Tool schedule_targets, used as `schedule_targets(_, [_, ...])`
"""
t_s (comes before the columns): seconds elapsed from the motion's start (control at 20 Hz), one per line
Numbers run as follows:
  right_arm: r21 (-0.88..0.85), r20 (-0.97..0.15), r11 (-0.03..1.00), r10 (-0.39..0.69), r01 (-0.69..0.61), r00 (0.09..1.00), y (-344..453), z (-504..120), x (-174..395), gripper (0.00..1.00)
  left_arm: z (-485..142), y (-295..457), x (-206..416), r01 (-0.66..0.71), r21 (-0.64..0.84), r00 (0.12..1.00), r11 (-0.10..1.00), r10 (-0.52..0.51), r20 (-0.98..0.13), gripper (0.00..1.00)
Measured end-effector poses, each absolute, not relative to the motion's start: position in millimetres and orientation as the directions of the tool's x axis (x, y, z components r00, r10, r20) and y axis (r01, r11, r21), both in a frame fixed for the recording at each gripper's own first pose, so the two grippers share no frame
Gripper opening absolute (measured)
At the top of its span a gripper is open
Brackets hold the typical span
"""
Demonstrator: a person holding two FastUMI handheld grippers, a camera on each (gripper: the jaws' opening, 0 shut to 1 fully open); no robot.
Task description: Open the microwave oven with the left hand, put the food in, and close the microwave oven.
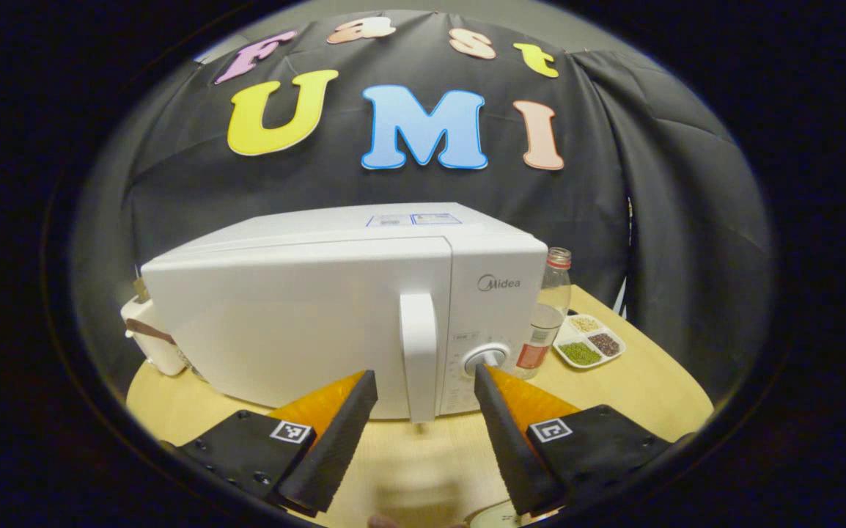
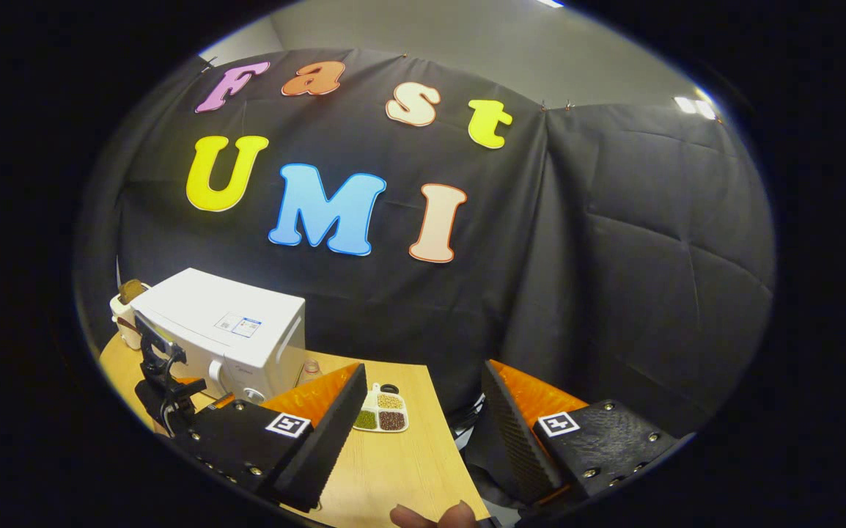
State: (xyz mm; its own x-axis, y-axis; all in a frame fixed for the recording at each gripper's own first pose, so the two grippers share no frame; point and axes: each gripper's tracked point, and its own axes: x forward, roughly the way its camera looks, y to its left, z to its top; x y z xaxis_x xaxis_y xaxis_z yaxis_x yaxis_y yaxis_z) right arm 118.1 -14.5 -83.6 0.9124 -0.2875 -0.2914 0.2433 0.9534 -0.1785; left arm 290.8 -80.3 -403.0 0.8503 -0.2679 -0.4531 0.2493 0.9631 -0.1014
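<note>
The white microwave (image 1: pixel 335 315) stands on the wooden table (image 1: pixel 628 396) with its door shut. Its vertical handle (image 1: pixel 418 352) lies just beyond my left gripper (image 1: pixel 424 375), which is open, one finger on either side of the handle and neither touching it. In the right gripper view the microwave (image 2: pixel 225 334) sits far off at the left, with the left gripper (image 2: pixel 163 381) in front of it. My right gripper (image 2: pixel 423 370) is open and holds nothing, above the table's near right edge (image 2: pixel 394 469). A pale round rim (image 1: pixel 493 515) shows at the bottom edge, too blurred to identify.
A clear bottle (image 1: pixel 549 312) stands right of the microwave, beside a white divided tray of grains (image 1: pixel 589 341). A white appliance (image 1: pixel 150 334) sits to the microwave's left. A hand's fingertips (image 2: pixel 434 515) show at the bottom of the right gripper view.
</note>
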Motion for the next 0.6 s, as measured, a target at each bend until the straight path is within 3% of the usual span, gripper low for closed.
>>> schedule_targets(0.2, [-0.181, -0.310, 0.951, -0.296, 0.249, 0.904, -12.9, -90.2, 114.4, 0.97, -408.3, -77.3, 312.7, 0.231, -0.108, 0.853, 0.967, -0.255, -0.455, 0.86])
schedule_targets(0.35, [-0.171, -0.324, 0.956, -0.282, 0.237, 0.903, -5.9, -94.3, 112.5, 0.97, -415.0, -78.2, 320.5, 0.194, -0.180, 0.848, 0.964, -0.257, -0.463, 0.65])
schedule_targets(0.5, [-0.167, -0.322, 0.961, -0.264, 0.220, 0.909, 1.0, -93.0, 112.4, 0.97, -434.0, -87.7, 316.5, 0.187, -0.245, 0.810, 0.951, -0.290, -0.509, 0.58])
schedule_targets(0.6, [-0.167, -0.321, 0.964, -0.252, 0.207, 0.913, 4.5, -93.1, 110.5, 0.97, -436.6, -87.2, 313.8, 0.199, -0.203, 0.805, 0.959, -0.278, -0.524, 0.40])
